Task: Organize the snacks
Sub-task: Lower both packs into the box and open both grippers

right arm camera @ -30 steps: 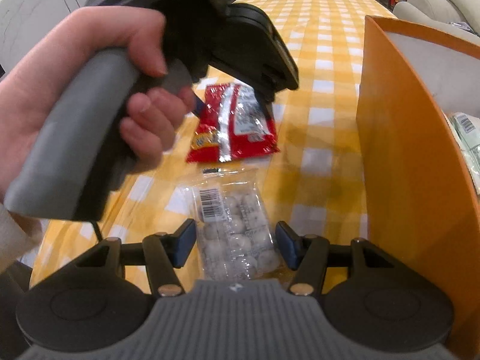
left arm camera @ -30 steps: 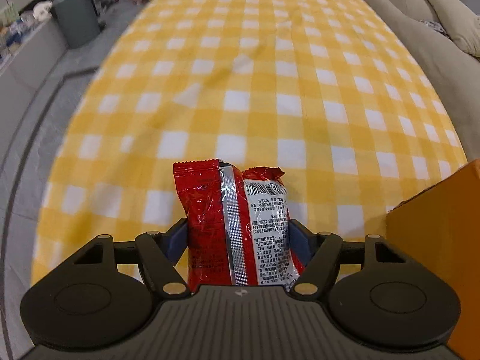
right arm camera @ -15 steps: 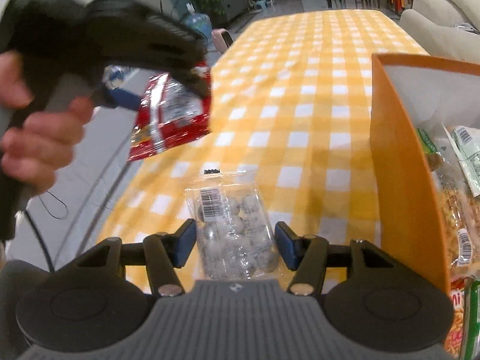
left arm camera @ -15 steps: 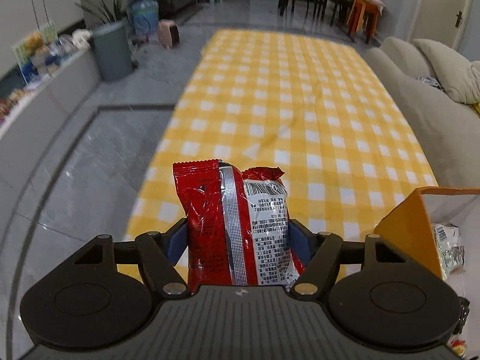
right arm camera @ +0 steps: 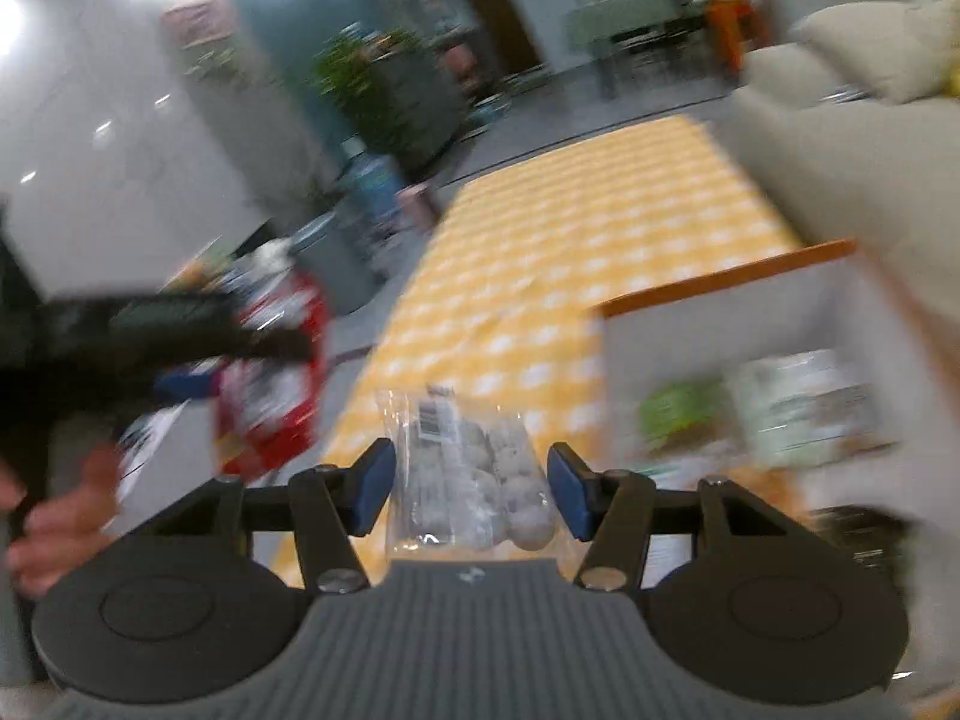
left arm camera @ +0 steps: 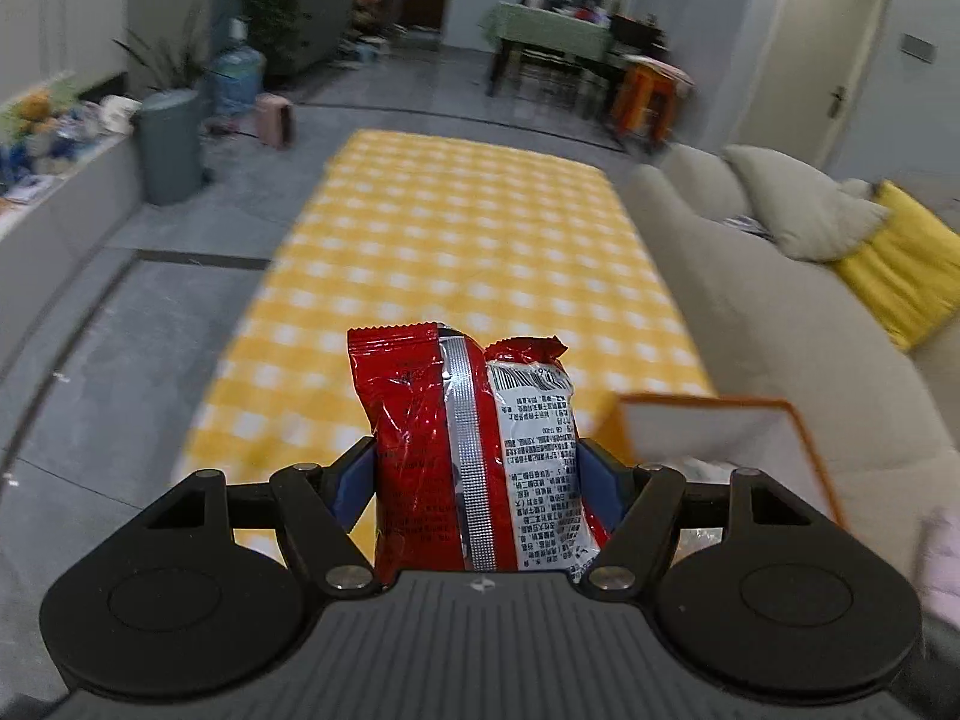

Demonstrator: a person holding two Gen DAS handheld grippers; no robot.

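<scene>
Left gripper [left arm camera: 477,474]: jaws wide, clamped on the red pack [left arm camera: 468,456], blue pads hard against both its sides. Pack stands upright between the fingers, in the air above the near end of the yellow check cloth [left arm camera: 456,252]. Glossy red foil, crinkled, serrated top edge, silver seam strip down the middle, white panel of small black print with a barcode on its right half. Top right corner folded over.

Right gripper [right arm camera: 468,483]: jaws about half wide, holding the clear bag [right arm camera: 465,480]. Blue pads sit at the bag's edges; contact is hard to judge through the motion blur, but the bag hangs off the cloth, so it's gripped. Bag is transparent film packed with pale grey-white balls, white barcode label near its top.

Outward: the orange box [left arm camera: 720,420] sits at the cloth's near right corner, just right of the left gripper, white inside, orange rim. Right view shows packets already in it: one green, one pale with print, something orange-yellow lower down, all blurred. In that view the left gripper and red pack appear at left, smeared, a hand [right arm camera: 54,510] below them. Grey sofa [left arm camera: 780,300] runs along the cloth's right side.
</scene>
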